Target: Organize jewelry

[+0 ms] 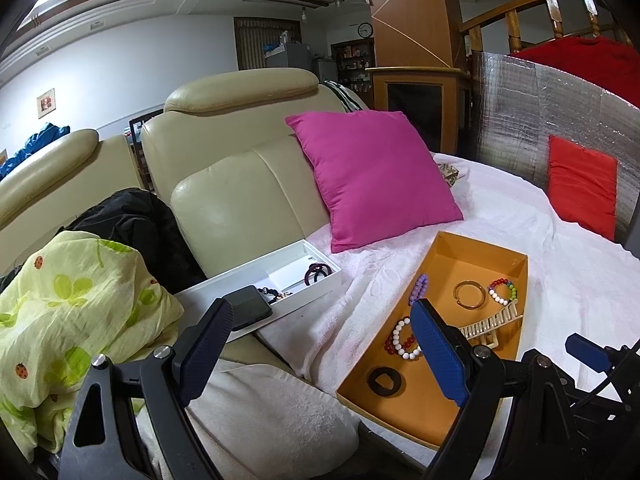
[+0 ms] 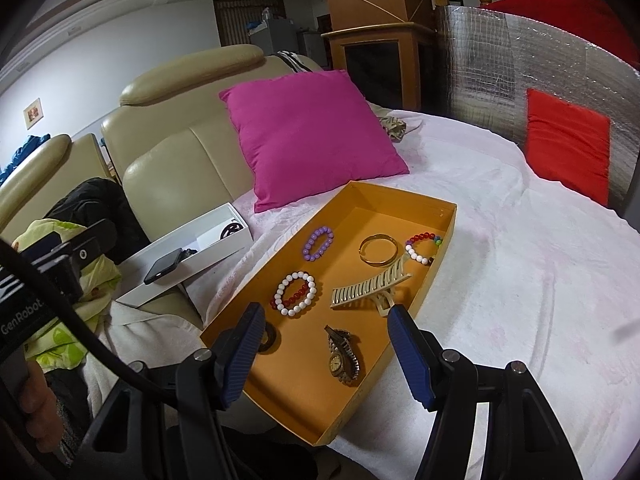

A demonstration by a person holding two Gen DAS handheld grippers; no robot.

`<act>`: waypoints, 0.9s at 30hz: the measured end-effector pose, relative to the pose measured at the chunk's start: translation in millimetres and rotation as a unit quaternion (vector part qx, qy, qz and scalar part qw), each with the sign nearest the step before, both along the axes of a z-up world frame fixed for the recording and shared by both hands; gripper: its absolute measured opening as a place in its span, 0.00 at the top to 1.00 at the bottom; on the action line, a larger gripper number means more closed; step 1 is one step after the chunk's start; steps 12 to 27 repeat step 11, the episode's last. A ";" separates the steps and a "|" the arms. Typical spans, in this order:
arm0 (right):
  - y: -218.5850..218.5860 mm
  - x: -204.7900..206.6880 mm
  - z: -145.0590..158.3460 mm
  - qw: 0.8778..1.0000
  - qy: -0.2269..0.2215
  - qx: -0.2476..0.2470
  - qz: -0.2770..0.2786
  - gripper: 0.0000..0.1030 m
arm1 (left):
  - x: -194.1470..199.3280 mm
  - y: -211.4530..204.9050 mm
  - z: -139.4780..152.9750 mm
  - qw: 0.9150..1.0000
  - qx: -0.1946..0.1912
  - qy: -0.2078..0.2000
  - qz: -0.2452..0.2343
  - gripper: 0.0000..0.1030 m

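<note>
- Jewelry lies spread across the orange tray [image 2: 436,236] on the white-covered sofa seat, each piece apart so I can pick one cleanly.
- My right tool [image 2: 326,354] hovers over the watch [image 2: 342,354], fingers apart, holding nothing.
- My left tool [image 1: 320,352] hangs wide apart between tray and white box [image 1: 320,280], likely the sorting destination.

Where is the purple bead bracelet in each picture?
Left wrist view: the purple bracelet lies in the orange tray, by its left wall, just above the blue pad of the tongs, partly hidden.
Right wrist view: the purple bracelet lies whole in the orange tray, upper left part.
Shared landmark: the gold bangle lies to its right in both views.
</note>
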State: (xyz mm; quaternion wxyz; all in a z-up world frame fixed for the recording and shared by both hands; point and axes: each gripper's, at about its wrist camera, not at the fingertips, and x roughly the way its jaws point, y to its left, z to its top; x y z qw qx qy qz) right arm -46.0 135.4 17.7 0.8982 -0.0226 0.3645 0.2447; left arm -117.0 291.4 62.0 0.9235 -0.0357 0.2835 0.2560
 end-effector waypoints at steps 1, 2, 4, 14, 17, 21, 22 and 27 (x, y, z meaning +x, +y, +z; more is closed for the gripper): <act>-0.4 0.2 -0.1 1.000 0.000 0.001 0.001 0.34 | -0.5 -1.4 0.8 1.000 0.000 0.000 0.000 0.12; -1.1 0.6 -0.1 1.000 0.000 0.002 0.003 0.34 | -1.2 -3.2 1.8 1.000 0.003 0.001 0.003 0.12; -2.9 1.1 -0.2 1.000 0.001 0.007 0.005 0.34 | -1.3 -6.2 3.8 1.000 0.009 -0.001 0.006 0.12; -45.6 6.5 3.7 0.999 -0.005 0.035 -0.028 0.34 | 13.7 -69.3 14.1 0.997 0.058 -0.012 -0.059 0.12; -45.6 6.5 3.7 0.999 -0.005 0.035 -0.028 0.34 | 13.7 -69.3 14.1 0.997 0.058 -0.012 -0.059 0.12; -45.6 6.5 3.7 0.999 -0.005 0.035 -0.028 0.34 | 13.7 -69.3 14.1 0.997 0.058 -0.012 -0.059 0.12; -45.6 6.5 3.7 0.999 -0.005 0.035 -0.028 0.34 | 13.7 -69.3 14.1 0.997 0.058 -0.012 -0.059 0.12; -45.6 6.5 3.7 0.999 -0.005 0.035 -0.028 0.34 | 13.7 -69.3 14.1 0.997 0.058 -0.012 -0.059 0.12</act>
